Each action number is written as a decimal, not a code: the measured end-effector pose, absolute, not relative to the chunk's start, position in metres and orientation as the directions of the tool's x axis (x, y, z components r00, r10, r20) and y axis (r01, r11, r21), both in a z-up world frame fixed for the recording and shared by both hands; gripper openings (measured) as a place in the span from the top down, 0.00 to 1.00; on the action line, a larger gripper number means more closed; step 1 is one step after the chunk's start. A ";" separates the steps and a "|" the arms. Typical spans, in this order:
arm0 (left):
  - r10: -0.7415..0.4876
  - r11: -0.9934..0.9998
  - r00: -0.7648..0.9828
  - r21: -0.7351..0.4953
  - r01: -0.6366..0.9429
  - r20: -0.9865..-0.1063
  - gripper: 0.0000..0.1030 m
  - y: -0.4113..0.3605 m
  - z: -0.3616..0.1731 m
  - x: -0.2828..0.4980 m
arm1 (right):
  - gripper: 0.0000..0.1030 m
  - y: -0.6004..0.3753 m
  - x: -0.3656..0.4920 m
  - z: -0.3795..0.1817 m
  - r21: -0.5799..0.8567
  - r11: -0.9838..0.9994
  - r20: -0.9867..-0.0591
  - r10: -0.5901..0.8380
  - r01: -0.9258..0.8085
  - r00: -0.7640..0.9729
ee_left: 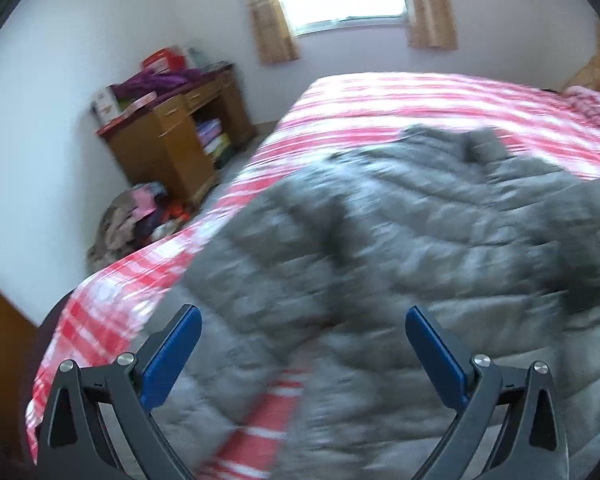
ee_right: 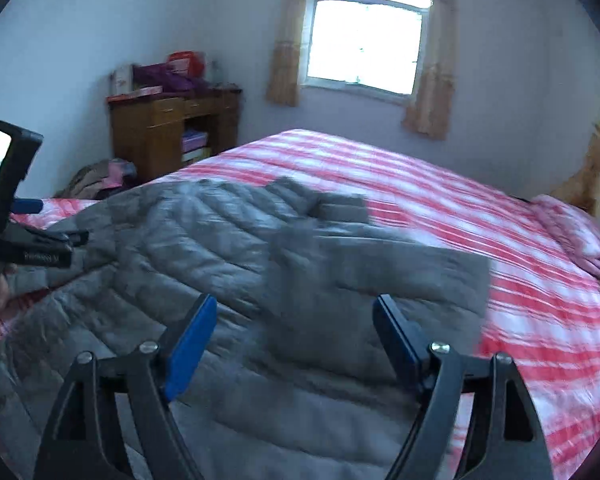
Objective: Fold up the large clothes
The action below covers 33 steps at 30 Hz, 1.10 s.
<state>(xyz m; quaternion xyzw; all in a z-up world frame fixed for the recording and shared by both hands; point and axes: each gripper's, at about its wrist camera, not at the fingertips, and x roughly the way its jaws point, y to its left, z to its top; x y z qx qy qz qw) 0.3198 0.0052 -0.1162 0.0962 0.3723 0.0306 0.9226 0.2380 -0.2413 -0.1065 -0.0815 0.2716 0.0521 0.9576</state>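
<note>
Red-and-white striped bedding covers the bed (ee_right: 480, 216), and I use that bed as my landmark for everything else. Spread across its near half lies the grey quilted jacket (ee_right: 220, 248), puffy and stitched in horizontal channels, lying mostly flat with its surface rumpled. A darker grey sleeve or panel (ee_right: 380, 280) is laid over its right part, toward the middle of the bed. In my left wrist view the jacket (ee_left: 380, 240) is badly motion-blurred, and a strip of striped bedding shows through a gap near its lower edge.

Beyond the far left corner of the bed stands a wooden desk (ee_right: 156, 136) piled with boxes and purple cloth, with a heap of clothes (ee_right: 96, 180) on the floor beside it. A bright window (ee_right: 364, 40) with tan curtains sits on the wall behind the bed.

My left gripper (ee_left: 302, 340) hangs over the jacket with its blue pads (ee_left: 172, 360) spread wide, nothing between them. My right gripper (ee_right: 296, 328) is likewise spread wide above the jacket, empty. From the right wrist view I see the left gripper's body (ee_right: 16, 208) at the bed's left edge.
</note>
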 end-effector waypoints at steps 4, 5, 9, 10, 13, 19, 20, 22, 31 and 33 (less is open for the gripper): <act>-0.020 0.983 0.691 0.111 0.145 -0.722 0.01 -0.056 -0.112 0.334 | 0.20 -0.301 0.230 -0.126 -0.131 0.991 -0.568 -0.109 0.042 0.815; -0.045 0.981 0.680 0.097 0.168 -0.732 0.01 -0.071 -0.114 0.340 | 0.20 -0.315 0.229 -0.135 -0.115 0.991 -0.585 -0.123 0.069 0.801; -0.031 0.970 0.652 0.135 0.203 -0.757 0.01 -0.122 -0.133 0.370 | 0.20 -0.345 0.223 -0.168 -0.127 0.985 -0.640 -0.171 0.116 0.749; -0.026 0.967 0.639 0.142 0.210 -0.769 0.01 -0.131 -0.139 0.379 | 0.20 -0.348 0.221 -0.176 -0.133 0.984 -0.648 -0.178 0.120 0.741; -0.049 0.970 0.571 0.096 0.222 -0.819 0.09 -0.148 -0.161 0.403 | 0.19 -0.358 0.216 -0.198 -0.126 0.984 -0.674 -0.179 0.127 0.717; -0.139 0.959 0.535 0.021 0.282 -0.833 0.85 -0.156 -0.166 0.399 | 0.13 -0.369 0.210 -0.203 -0.102 0.985 -0.700 -0.171 0.141 0.693; -0.139 0.957 0.563 0.036 0.288 -0.815 0.87 -0.153 -0.157 0.392 | 0.12 -0.369 0.209 -0.203 -0.101 0.985 -0.700 -0.171 0.141 0.693; -0.144 0.959 0.598 0.039 0.282 -0.788 0.88 -0.141 -0.141 0.381 | 0.11 -0.370 0.209 -0.206 -0.092 0.985 -0.703 -0.166 0.144 0.691; -0.020 0.970 0.681 0.151 0.190 -0.732 0.88 -0.076 -0.131 0.346 | 0.08 -0.371 0.207 -0.211 -0.097 0.983 -0.699 -0.178 0.155 0.693; 0.042 0.966 0.663 0.200 0.164 -0.747 0.80 -0.075 -0.146 0.349 | 0.07 -0.371 0.208 -0.212 -0.103 0.982 -0.700 -0.183 0.157 0.690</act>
